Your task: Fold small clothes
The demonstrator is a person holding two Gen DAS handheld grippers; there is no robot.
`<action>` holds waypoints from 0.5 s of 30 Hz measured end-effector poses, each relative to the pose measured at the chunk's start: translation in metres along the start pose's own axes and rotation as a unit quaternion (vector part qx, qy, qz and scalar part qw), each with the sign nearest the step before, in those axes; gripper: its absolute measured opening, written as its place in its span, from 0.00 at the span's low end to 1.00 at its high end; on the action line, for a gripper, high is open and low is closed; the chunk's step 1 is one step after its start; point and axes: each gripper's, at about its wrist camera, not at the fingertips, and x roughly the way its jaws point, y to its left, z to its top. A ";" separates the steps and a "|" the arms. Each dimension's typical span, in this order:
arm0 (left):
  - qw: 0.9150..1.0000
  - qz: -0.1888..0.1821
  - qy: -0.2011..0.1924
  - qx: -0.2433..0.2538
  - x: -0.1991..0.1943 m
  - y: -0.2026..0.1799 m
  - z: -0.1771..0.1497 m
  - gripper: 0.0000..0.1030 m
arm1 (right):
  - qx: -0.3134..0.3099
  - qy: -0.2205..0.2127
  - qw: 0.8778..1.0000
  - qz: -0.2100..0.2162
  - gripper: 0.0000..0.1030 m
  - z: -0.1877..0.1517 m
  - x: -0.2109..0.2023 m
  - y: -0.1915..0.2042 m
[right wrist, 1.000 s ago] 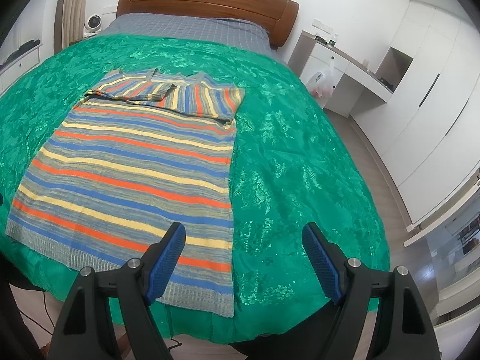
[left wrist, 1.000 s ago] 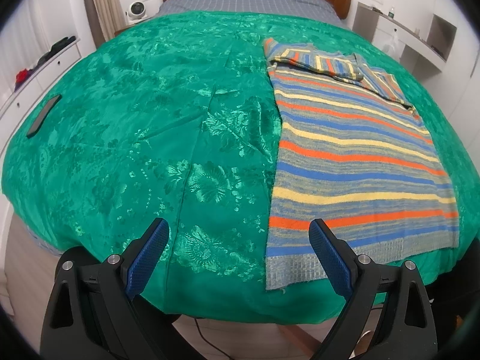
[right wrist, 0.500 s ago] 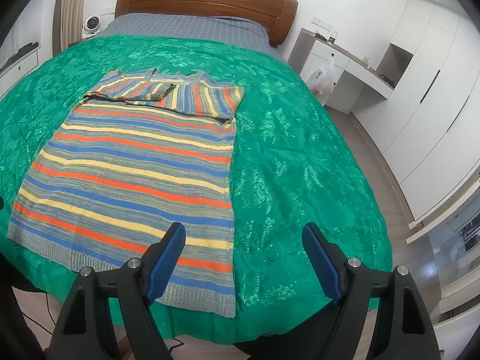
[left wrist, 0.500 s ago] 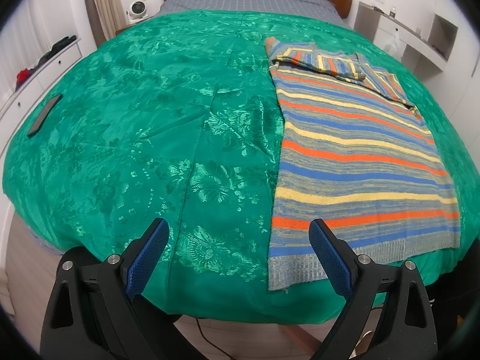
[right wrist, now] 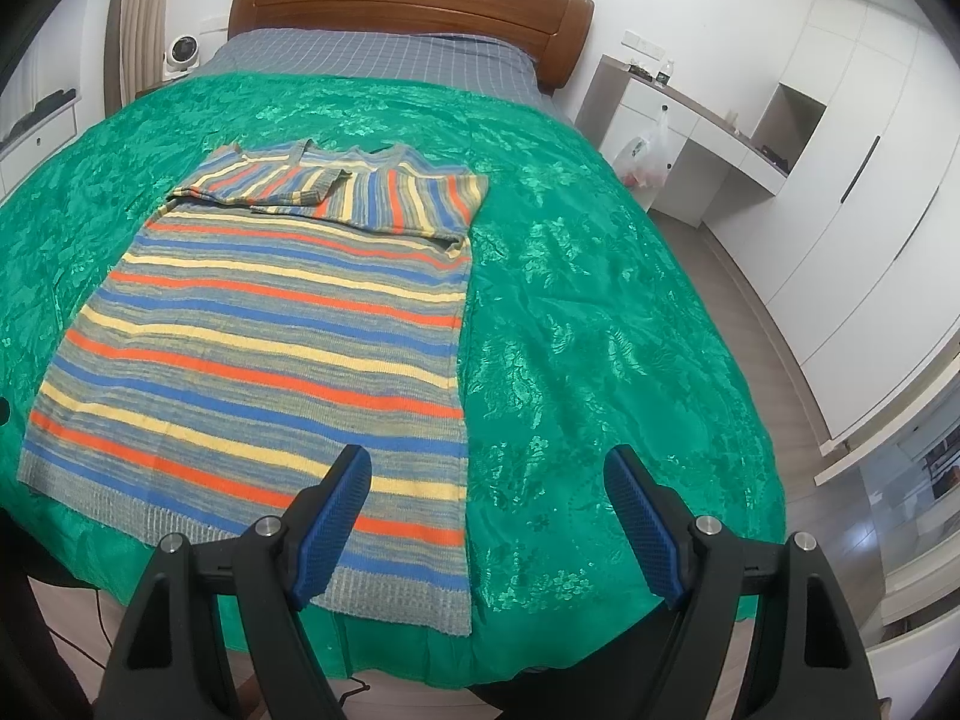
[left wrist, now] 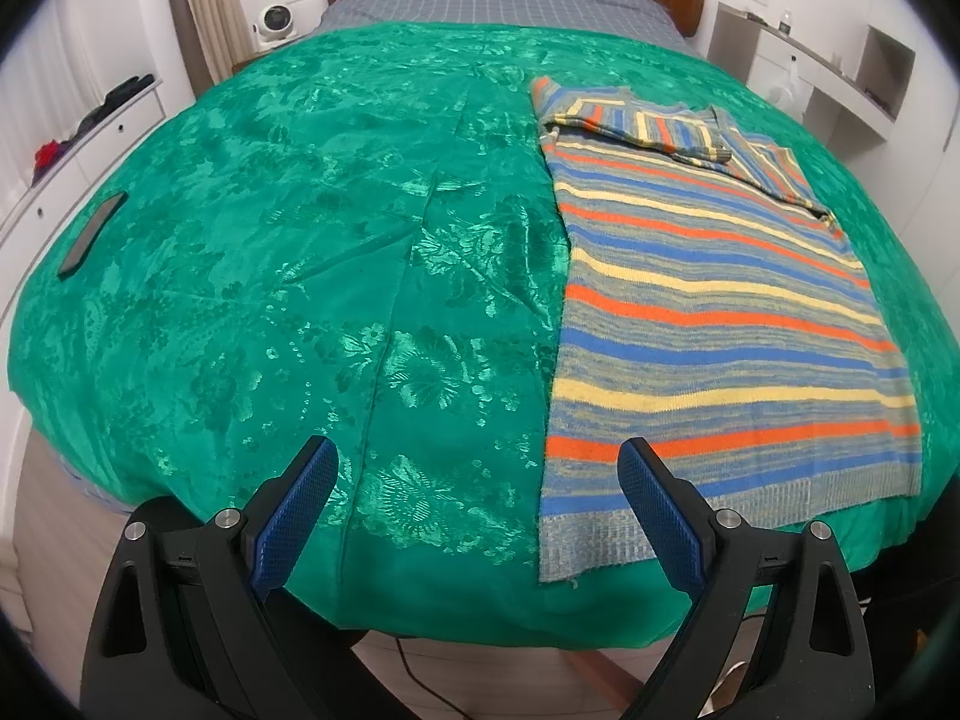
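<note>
A striped knit sweater (left wrist: 714, 312) in blue, orange, yellow and grey lies flat on the green bedspread (left wrist: 336, 252), with both sleeves folded across its chest at the far end. It also shows in the right wrist view (right wrist: 270, 348). My left gripper (left wrist: 477, 510) is open and empty, held above the bed's foot edge, just left of the sweater's near hem. My right gripper (right wrist: 486, 516) is open and empty, above the hem's right corner.
A dark flat phone-like object (left wrist: 91, 234) lies at the bedspread's left edge. A wooden headboard (right wrist: 408, 0) is at the far end. White drawers (left wrist: 72, 150) stand left; a desk (right wrist: 708, 132) and wardrobe (right wrist: 870, 192) stand right. A cable (left wrist: 420, 678) lies on the floor.
Both grippers have shifted slightly; the sweater sits a little lower and nearer in both views. The jaws stay open and the sweater has not moved on the bed.
</note>
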 end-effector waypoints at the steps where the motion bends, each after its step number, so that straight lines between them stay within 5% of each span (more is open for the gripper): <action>1: 1.000 0.001 -0.001 -0.001 -0.001 0.000 0.000 0.92 | 0.002 0.001 1.000 0.002 0.77 0.001 0.000 0.000; 15: 1.000 0.006 0.004 -0.003 0.000 -0.002 -0.002 0.92 | 0.045 0.018 0.997 0.057 0.77 -0.001 0.003 -0.008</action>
